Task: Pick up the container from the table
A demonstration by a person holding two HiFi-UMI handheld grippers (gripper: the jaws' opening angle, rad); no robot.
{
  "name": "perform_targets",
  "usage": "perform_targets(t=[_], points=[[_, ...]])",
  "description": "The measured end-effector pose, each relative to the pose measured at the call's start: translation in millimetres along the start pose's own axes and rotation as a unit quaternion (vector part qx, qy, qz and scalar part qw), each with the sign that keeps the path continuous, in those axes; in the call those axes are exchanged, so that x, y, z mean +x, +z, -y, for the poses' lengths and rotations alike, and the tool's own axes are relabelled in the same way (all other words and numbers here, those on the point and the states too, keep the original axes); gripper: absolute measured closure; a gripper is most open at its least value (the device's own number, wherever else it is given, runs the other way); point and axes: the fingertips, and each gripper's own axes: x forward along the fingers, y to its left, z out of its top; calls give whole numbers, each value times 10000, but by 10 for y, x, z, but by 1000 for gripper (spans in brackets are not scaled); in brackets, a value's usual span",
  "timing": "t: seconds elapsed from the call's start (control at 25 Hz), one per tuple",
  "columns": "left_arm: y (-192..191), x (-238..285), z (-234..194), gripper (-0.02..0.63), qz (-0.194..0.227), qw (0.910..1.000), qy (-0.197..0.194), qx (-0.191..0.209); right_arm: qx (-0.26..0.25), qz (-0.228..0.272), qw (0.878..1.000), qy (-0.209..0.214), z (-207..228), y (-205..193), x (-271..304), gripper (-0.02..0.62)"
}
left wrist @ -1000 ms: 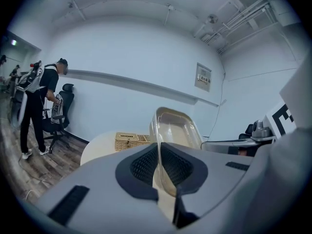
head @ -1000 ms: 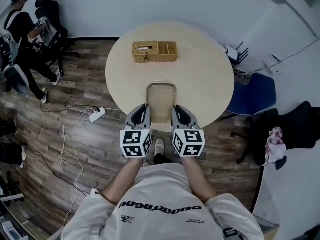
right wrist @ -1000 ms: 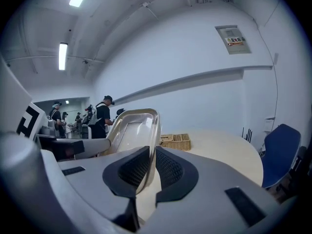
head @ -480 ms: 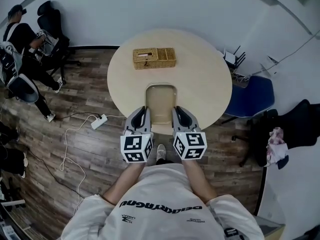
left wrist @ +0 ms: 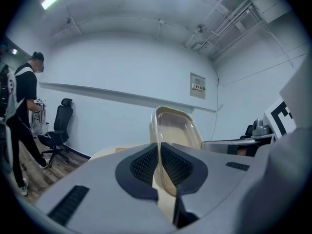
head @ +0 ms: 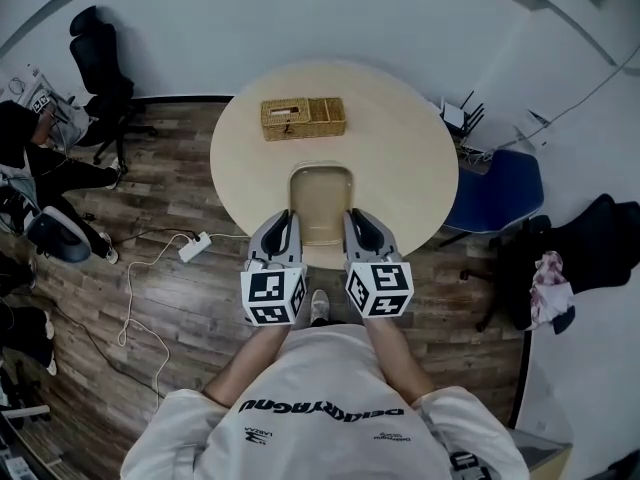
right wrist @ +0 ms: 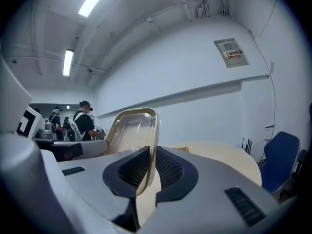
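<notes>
Head view, nearest first: a white shirt (head: 320, 408) and two bare forearms are seen off the table's near edge. Next, the left gripper (head: 283, 226) and right gripper (head: 358, 226) are held side by side over the near edge of the table (head: 400, 158), marker cubes toward the person. The container (head: 321, 200), a pale shallow tray w/ rounded corners, is found btw them at the table's near edge. Its left long side is gripped by the left gripper and its right long side by the right gripper. Whether it rests on the table or is raised off it can't be told.

Left gripper view: the jaws are drawn almost together, w/ only the thin rim of the container (left wrist: 178, 128) pinched btw the black ribbed pads (left wrist: 144, 165).

Right gripper view: same grip. The jaws are nearly closed on the rim of the container (right wrist: 129, 126), one pad (right wrist: 168, 168) set on each side of it. The table top (right wrist: 229, 155) is seen stretching beyond.

Farther out, a wicker basket (head: 303, 118) is placed on the table's far half, well apart from the container. Off the table, a blue chair (head: 500, 190) is seen at its right. A white power strip (head: 193, 247) w/ cable is laid on the wood floor (head: 170, 188) at its left. A black office chair (head: 95, 58) and a person in dark clothes (head: 25, 133) are seen well left of the table.
</notes>
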Motion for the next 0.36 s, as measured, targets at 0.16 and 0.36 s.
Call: perform_targets(t=[0.16, 0.36], points=[[18, 20, -14, 571, 17, 10000, 16, 22, -14, 46, 10000, 4, -1, 25, 17, 526], [5, 53, -10, 571, 16, 10000, 23, 36, -23, 72, 10000, 1, 28, 15, 38, 526]])
